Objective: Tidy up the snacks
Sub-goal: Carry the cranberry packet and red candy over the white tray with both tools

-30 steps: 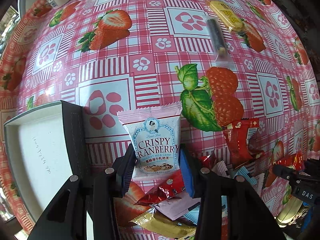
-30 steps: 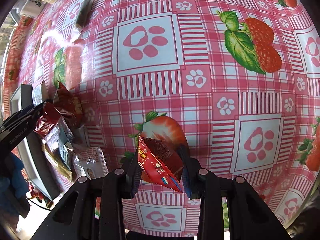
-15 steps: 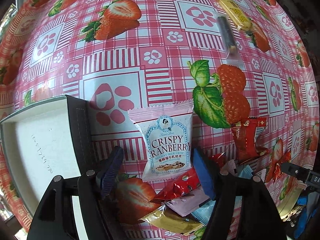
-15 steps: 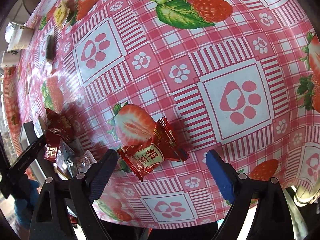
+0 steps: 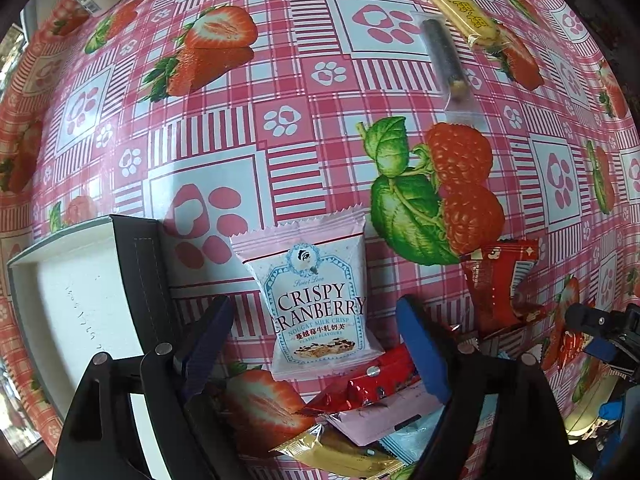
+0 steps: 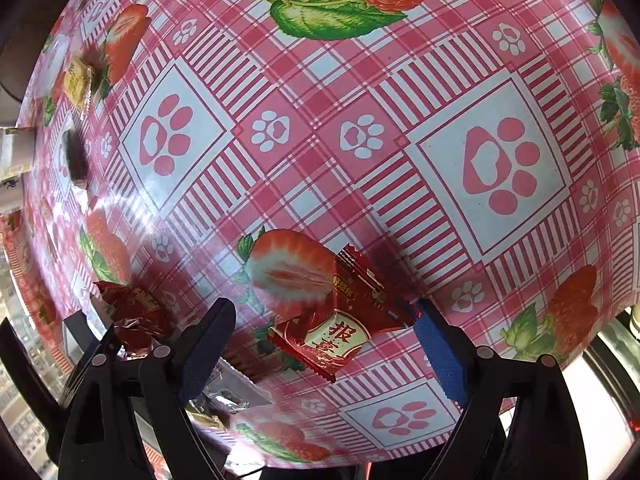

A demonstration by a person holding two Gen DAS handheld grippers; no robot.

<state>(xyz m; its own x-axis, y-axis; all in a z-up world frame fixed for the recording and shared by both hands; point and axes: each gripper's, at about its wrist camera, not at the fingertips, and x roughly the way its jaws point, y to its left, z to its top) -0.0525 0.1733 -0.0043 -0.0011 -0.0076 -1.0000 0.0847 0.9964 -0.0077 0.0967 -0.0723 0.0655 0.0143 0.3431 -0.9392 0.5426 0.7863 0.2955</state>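
Beside the cranberry packet (image 5: 320, 312), a black-sided box (image 5: 136, 280), wrappers (image 5: 360, 420) crowding below

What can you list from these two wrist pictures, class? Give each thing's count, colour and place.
Crispy Cranberry packet: one, pale pink and blue, flat on the cloth between the left jaws, not gripped.
Red candy: one, red with gold label, on the cloth between the right jaws, not gripped.
Box: one, black outside, white inside, left of the packet.
Snack pile: several wrappers, red, pink, gold, blue, near edge below the packet.
Dark stick snack: one, clear wrap, far right.
Yellow bar: one, beside it.
Tablecloth: one, pink check with strawberries and paws.
Left gripper: open.
Right gripper: open.
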